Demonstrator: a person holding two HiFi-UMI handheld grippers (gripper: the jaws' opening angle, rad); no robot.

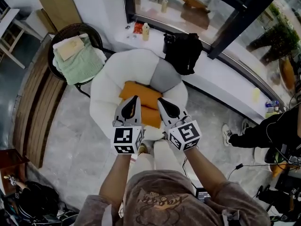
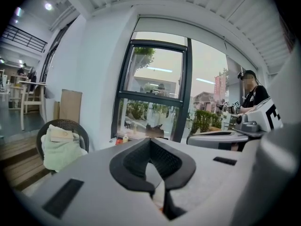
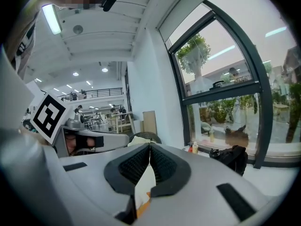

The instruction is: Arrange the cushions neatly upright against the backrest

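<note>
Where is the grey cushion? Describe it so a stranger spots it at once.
Find the round white armchair below the window. The grey cushion sits at its back, on the side nearer the black bag. It alone is grey; the orange cushions beside it lie on the seat.

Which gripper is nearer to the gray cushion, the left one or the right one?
Right. The right gripper points just below the gray cushion; the left gripper is farther to its lower left, over the orange cushion.
</note>
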